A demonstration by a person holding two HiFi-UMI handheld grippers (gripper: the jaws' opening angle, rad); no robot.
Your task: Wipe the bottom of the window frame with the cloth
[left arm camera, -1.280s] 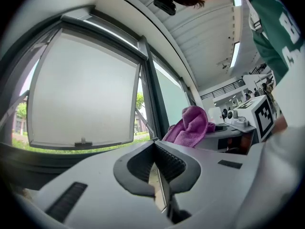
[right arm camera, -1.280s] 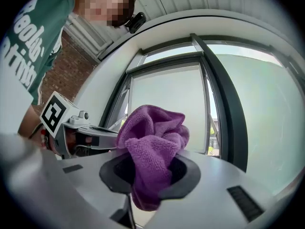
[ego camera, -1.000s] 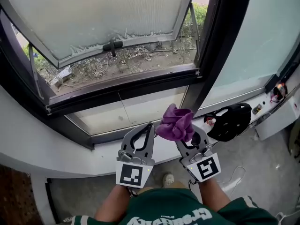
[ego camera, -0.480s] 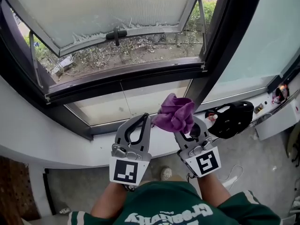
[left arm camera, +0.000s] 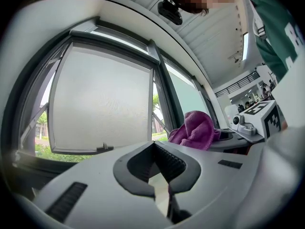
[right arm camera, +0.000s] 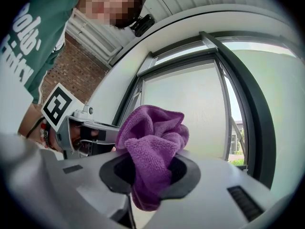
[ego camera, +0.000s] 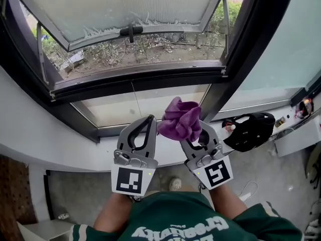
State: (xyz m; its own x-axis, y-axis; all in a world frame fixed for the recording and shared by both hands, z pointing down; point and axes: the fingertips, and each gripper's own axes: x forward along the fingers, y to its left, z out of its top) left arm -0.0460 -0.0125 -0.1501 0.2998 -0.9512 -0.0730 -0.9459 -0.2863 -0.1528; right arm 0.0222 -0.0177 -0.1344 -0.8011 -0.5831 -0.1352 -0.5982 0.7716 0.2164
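Observation:
My right gripper [ego camera: 186, 129] is shut on a bunched purple cloth [ego camera: 179, 119], which bulges out past its jaws [right arm camera: 152, 147]. It hovers in front of the white sill, below the dark bottom rail of the window frame [ego camera: 140, 79]. Close to its left, my left gripper [ego camera: 149, 120] is shut with nothing in it; its tips meet [left arm camera: 154, 143]. From the left gripper view the cloth [left arm camera: 195, 130] shows to the right. The frosted sash [ego camera: 125, 9] is swung outward above the rail, and neither gripper touches the frame.
A black helmet-like object [ego camera: 250, 129] lies on the sill at the right, next to small items. The sash handle [ego camera: 131, 31] hangs over the opening. A thick dark mullion [ego camera: 246, 49] runs up on the right. The white ledge [ego camera: 50, 149] lies below the frame.
Both grippers and the cloth have drifted slightly left and up in the view, a little closer to the frame. The grip on the cloth is unchanged.

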